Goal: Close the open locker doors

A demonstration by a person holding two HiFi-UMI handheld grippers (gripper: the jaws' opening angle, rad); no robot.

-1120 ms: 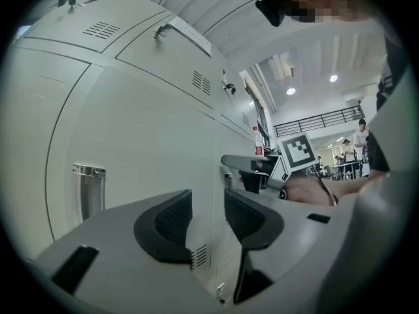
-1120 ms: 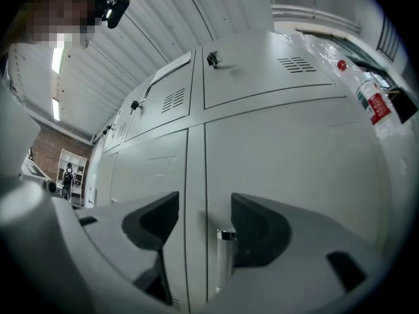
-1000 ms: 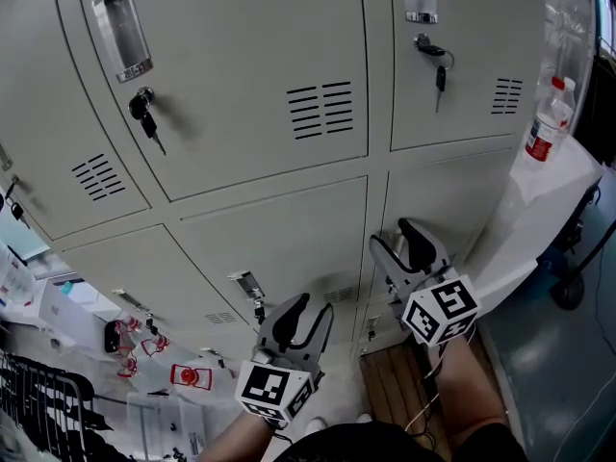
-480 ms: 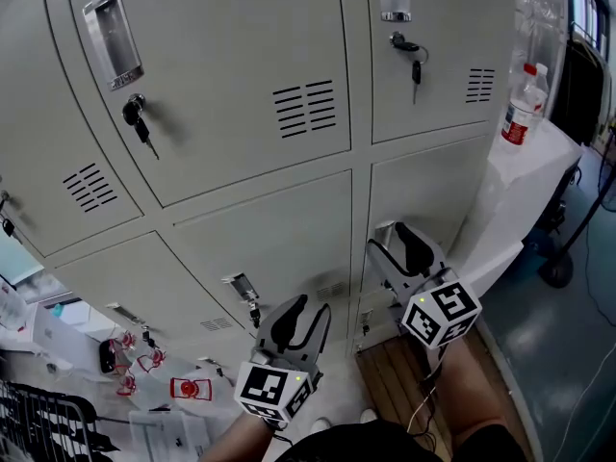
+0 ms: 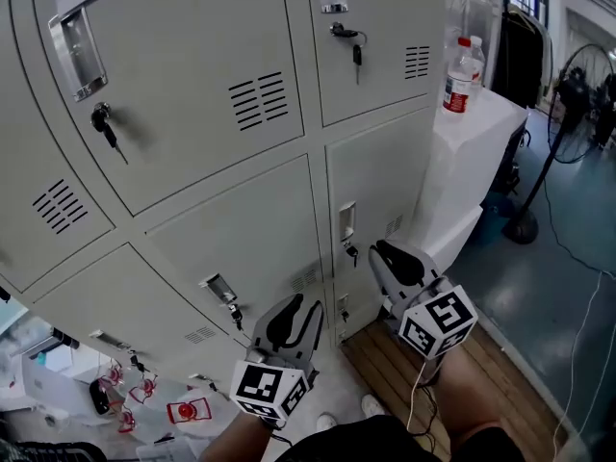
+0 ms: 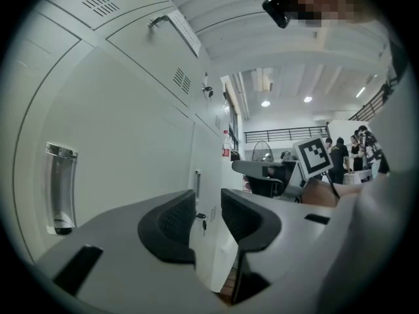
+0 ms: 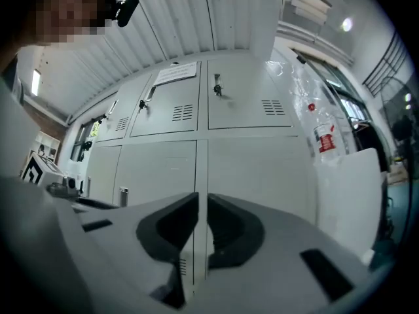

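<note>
Grey metal lockers fill the head view. The upper middle door (image 5: 183, 94), the upper right door (image 5: 385, 27), the lower middle door (image 5: 241, 229) and the lower right door (image 5: 380, 176) all lie flush with the frame. Keys hang in two upper locks (image 5: 104, 123) (image 5: 351, 41). My left gripper (image 5: 306, 306) (image 6: 208, 198) hangs in front of the lowest doors, apart from them, jaws closing with nothing between. My right gripper (image 5: 380, 250) (image 7: 202, 201) is off the lower right door, jaws closing to a narrow gap, nothing in it.
A water bottle (image 5: 462, 75) stands on a white cabinet (image 5: 472, 152) right of the lockers. A fan on a stand (image 5: 553, 133) is further right. Wooden slats (image 5: 385, 364) lie at the lockers' foot. Papers and small red items (image 5: 188, 410) lie low at the left.
The head view has swung right, so the lockers have slid left and the fan has come into view. The right gripper's jaws have narrowed from wide apart. Both grippers stay off the doors.
</note>
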